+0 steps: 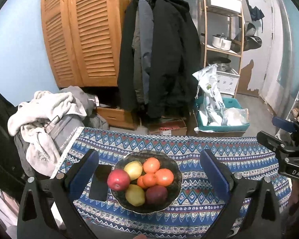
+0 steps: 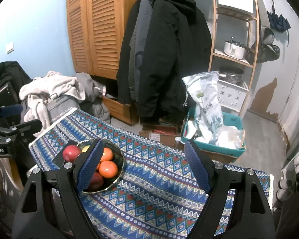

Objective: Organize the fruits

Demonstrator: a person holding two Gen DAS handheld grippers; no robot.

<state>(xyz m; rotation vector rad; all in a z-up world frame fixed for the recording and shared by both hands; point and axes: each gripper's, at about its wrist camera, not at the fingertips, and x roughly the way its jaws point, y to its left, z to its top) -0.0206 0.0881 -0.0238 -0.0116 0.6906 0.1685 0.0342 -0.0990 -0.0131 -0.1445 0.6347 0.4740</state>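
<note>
Left wrist view looked down on a dark bowl (image 1: pixel 178 176) between the spread, empty fingers of the left gripper (image 1: pixel 149 171). Heaped in it were a red apple (image 1: pixel 118 179), two yellow lemons (image 1: pixel 133 169), several oranges (image 1: pixel 164 176) and a dark red fruit (image 1: pixel 156 195), all gathered as sorted fruit would be. A black phone (image 1: pixel 99 183) lay flat by the left finger. In the right wrist view, the right gripper (image 2: pixel 143 165) hovered with its fingers wide apart and nothing between them over the patterned tablecloth (image 2: pixel 159 189), the bowl sitting behind its left finger. Whether fruit was due to come out or had just gone in, I could not tell.
</note>
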